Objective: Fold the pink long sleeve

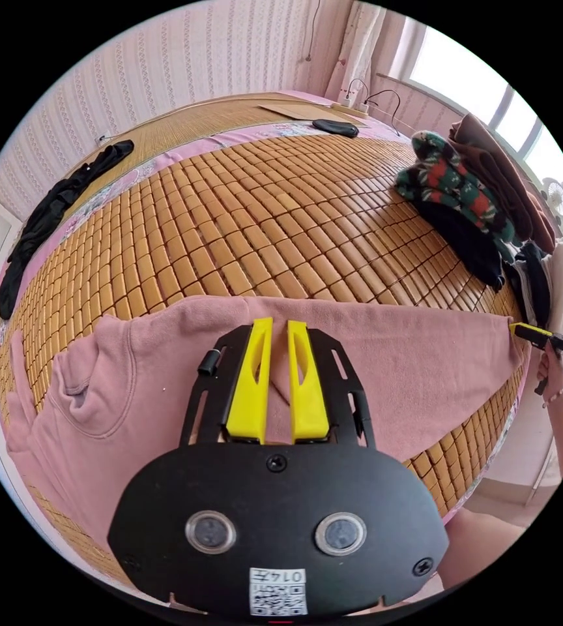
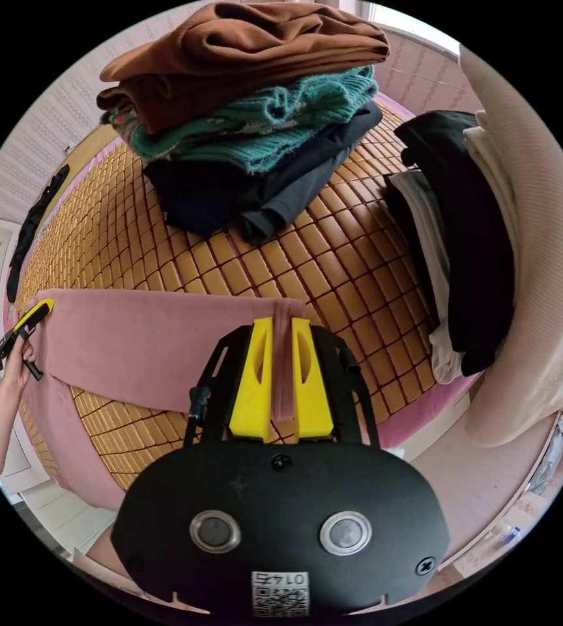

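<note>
Left gripper view first: the pink long sleeve [image 1: 184,365] lies stretched across the near edge of the tiled bamboo mat [image 1: 262,222], hood or collar end to the left, hem end running off to the right. The left gripper [image 1: 279,326] sits right over the fabric's far fold line, its yellow jaws drawn close with a ridge of pink cloth between them; it looks pinched, both jaws pressing the fold. Out at the far right, the right gripper [image 1: 519,328] bites the garment's corner, a hand [image 1: 550,372] behind it. On the mat I count one long black garment [image 1: 47,215] at the far left, one small dark item [image 1: 335,126] at the far end, and one stack of folded clothes [image 1: 470,189] on the right.

Over to the right gripper view: the right gripper [image 2: 281,326] has its jaws narrow, a gathered strip of the pink long sleeve [image 2: 138,339] clamped between them. At the left edge, the left gripper [image 2: 39,308] holds the other end, so the cloth hangs taut between the two. Beyond, one pile of three folded pieces: brown top [image 2: 242,45], green knit [image 2: 262,120], dark garment [image 2: 249,182]. A second heap of black and cream clothes [image 2: 477,261] sits to the right.

My read: this fleece is soft, floppy, fairly light, not slippery. Grab it at edges and corners, as here, or it will sag in the middle.
</note>
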The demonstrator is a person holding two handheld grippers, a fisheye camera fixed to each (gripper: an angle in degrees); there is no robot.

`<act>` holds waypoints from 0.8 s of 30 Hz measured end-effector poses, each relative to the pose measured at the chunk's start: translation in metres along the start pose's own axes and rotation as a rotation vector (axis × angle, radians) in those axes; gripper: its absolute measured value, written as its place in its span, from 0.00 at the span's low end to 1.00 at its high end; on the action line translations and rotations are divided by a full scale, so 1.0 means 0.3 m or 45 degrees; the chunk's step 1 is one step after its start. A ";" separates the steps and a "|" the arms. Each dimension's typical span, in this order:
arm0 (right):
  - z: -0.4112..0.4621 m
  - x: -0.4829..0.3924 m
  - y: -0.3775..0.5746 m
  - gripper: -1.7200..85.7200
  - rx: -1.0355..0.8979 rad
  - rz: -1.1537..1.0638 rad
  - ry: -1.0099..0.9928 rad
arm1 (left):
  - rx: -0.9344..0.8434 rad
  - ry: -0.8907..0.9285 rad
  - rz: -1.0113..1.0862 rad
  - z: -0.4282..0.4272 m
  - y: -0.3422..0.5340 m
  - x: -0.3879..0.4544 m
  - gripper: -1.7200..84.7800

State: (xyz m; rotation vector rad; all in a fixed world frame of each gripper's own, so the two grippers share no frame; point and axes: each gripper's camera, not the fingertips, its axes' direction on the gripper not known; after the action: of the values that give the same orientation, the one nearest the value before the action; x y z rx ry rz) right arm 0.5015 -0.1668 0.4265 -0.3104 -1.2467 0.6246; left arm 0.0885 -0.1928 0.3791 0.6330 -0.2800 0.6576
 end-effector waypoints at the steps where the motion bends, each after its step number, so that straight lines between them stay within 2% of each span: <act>1: 0.009 -0.019 -0.015 0.05 -0.021 -0.032 0.029 | 0.012 0.024 -0.014 -0.003 -0.004 -0.007 0.06; 9: 0.032 -0.072 -0.082 0.03 0.028 -0.049 0.116 | -0.012 -0.026 0.011 -0.048 -0.098 0.015 0.01; 15: 0.059 -0.118 -0.131 0.04 0.051 -0.047 0.091 | 0.061 0.085 -0.098 -0.125 -0.051 -0.032 0.01; 18: 0.061 -0.150 -0.142 0.06 0.024 -0.029 0.098 | 0.107 0.177 -0.153 -0.206 0.004 -0.065 0.02; 22: -0.001 -0.240 -0.110 0.06 0.075 0.007 0.121 | 0.296 0.287 -0.206 -0.445 0.198 -0.144 0.07; 24: -0.021 -0.311 -0.077 0.05 0.067 -0.019 0.072 | 0.380 0.259 -0.259 -0.569 0.316 -0.224 0.08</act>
State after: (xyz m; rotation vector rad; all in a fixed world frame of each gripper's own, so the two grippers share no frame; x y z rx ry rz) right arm 0.4968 -0.2400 0.3640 -0.2726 -1.1755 0.6308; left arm -0.0160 -0.0599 0.2604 0.8606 0.0744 0.5663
